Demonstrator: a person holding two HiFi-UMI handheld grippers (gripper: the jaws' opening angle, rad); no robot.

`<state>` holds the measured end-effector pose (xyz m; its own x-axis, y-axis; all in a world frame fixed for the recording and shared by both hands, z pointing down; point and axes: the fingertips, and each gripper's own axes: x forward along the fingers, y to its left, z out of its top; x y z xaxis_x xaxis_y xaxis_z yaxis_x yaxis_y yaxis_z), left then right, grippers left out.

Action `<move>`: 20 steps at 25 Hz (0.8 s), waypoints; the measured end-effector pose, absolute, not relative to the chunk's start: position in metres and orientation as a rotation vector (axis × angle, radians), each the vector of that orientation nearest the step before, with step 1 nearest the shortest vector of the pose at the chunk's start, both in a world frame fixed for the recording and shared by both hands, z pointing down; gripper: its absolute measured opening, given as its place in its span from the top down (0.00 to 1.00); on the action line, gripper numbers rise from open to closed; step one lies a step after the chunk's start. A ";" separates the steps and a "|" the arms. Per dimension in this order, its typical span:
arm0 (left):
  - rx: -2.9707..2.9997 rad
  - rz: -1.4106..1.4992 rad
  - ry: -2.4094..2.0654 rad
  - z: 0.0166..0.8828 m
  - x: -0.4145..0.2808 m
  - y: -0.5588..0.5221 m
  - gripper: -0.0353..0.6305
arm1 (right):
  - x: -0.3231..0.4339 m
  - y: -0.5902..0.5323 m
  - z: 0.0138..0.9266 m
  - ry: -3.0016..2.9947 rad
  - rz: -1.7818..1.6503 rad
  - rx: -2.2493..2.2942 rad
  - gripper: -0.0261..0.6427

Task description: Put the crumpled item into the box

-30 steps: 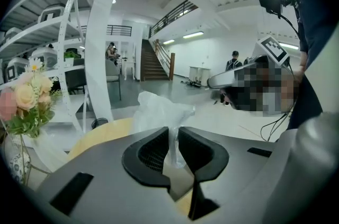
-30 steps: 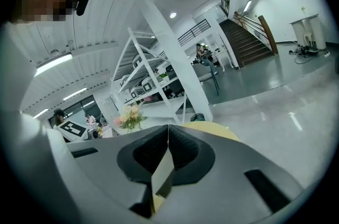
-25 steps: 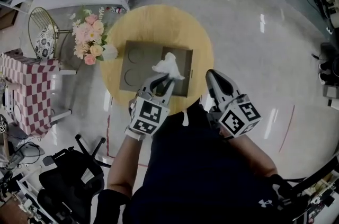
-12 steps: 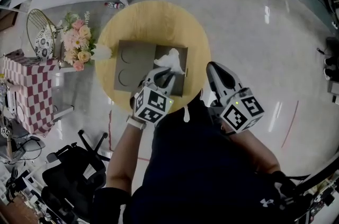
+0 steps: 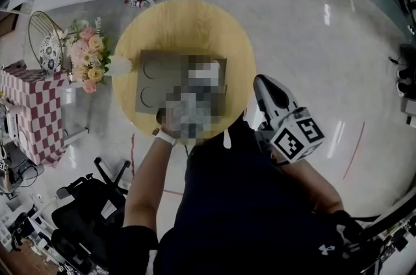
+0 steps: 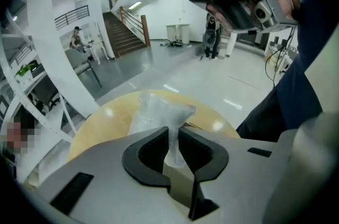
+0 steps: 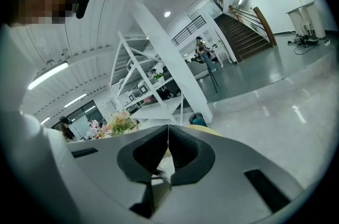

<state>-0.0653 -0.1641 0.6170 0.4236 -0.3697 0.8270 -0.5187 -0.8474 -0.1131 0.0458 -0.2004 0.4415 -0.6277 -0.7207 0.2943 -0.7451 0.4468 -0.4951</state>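
Steeply tilted left gripper [image 6: 174,133] over box [image 5: 151,75], jaws pinching crumpled item [image 6: 158,114]; right gripper [image 7: 168,134] level, jaws clenched empty.

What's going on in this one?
A person works at a round wooden table with two handheld grippers. The left gripper is shut on a crumpled white item, held above the table where the cardboard box lies. The right gripper, shut and empty, hangs beside the table's near edge.
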 end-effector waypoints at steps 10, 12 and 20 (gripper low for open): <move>2.499 1.618 -0.666 0.660 -0.066 -0.172 0.85 | 0.028 -0.257 0.407 -2.762 0.424 1.352 0.94; 2.492 1.655 -0.642 0.666 -0.066 -0.172 0.85 | 0.021 -0.263 0.400 -2.793 0.312 1.339 0.94; 2.468 1.899 -0.500 0.691 -0.072 -0.172 0.85 | 0.002 -0.269 0.390 -2.837 0.135 1.286 0.94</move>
<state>-0.0717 -0.1717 0.6913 0.2248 -0.2558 0.9402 -0.2407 -0.9496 -0.2008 0.0020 -0.2688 0.3902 -0.6594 -0.7495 0.0579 -0.7516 0.6560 -0.0690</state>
